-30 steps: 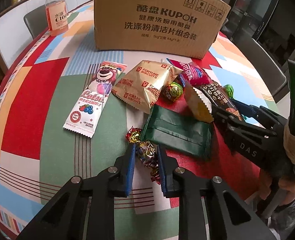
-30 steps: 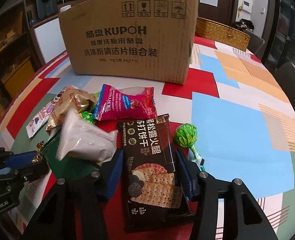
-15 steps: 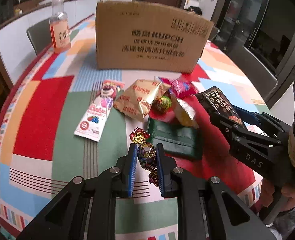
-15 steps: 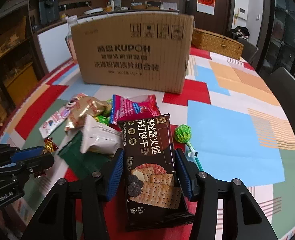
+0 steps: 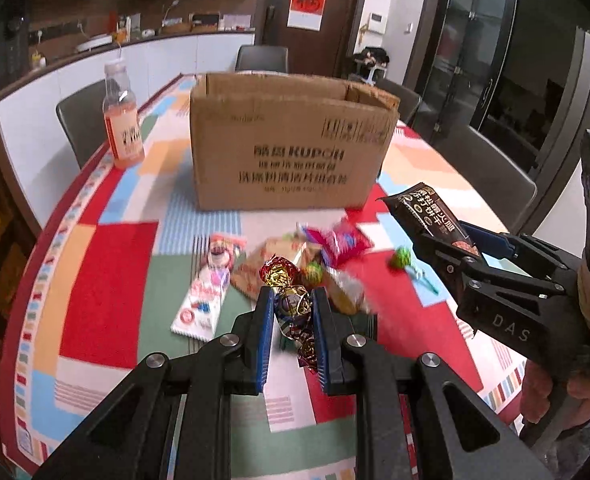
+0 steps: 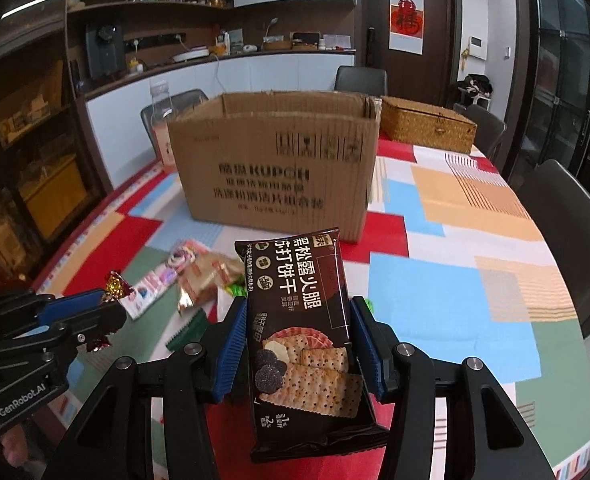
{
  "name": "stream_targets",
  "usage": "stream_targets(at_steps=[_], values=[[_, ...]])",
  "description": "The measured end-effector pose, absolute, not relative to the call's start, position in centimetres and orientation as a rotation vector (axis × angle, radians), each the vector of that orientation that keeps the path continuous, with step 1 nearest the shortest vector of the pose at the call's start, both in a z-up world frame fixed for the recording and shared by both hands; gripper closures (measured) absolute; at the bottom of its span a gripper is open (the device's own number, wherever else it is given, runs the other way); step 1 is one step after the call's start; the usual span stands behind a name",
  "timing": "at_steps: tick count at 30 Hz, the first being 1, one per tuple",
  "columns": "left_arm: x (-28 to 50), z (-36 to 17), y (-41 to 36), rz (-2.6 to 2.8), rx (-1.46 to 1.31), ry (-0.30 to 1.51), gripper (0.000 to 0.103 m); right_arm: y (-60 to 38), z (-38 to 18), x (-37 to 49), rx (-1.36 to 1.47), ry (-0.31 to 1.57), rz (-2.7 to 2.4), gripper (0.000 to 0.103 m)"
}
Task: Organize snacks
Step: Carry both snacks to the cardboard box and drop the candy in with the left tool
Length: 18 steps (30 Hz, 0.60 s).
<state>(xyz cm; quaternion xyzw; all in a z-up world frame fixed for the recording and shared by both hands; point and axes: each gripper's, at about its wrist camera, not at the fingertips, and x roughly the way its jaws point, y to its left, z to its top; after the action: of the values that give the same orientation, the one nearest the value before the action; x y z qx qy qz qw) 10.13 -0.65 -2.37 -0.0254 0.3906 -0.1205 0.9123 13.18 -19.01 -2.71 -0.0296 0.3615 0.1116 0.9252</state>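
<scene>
My left gripper (image 5: 293,308) sits low centre in its own view, jaws clamped on a string of foil-wrapped candies (image 5: 291,304). One candy is pinched between the blue pads; another, gold and red, sticks up just above the fingertips, and more foil trails down between the fingers toward the bottom of the frame. The string's long axis runs roughly up-down in the frame, along the fingers. It is clear of the table.

My right gripper (image 6: 299,332) is low centre in the right wrist view, closed on a dark cracker packet (image 6: 301,320). The blue pads press its two long edges about mid-length. The packet's long axis also runs along the fingers: the printed-title end points to the upper part of the frame, toward the cardboard box (image 6: 275,176); the cracker-picture end lies back between the finger arms. In the left wrist view the same packet shows at right centre, tilted up and to the left.

The box stands open-topped in upper centre of both views on the patchwork tablecloth (image 6: 435,300). Remaining snacks (image 5: 295,268) lie blurred on the cloth between the box and my left fingers. A pink drink bottle (image 5: 122,120) stands upper left of the left view.
</scene>
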Motion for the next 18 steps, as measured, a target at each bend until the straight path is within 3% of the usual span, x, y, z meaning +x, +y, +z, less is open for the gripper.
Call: stream_targets(at_steps=[18], values=[[18.3,3.5,-0.6,-0.263,-0.015,0.627,0.083,-18.7,2.9,20.7,-0.021,0.588,0.234,0.052]])
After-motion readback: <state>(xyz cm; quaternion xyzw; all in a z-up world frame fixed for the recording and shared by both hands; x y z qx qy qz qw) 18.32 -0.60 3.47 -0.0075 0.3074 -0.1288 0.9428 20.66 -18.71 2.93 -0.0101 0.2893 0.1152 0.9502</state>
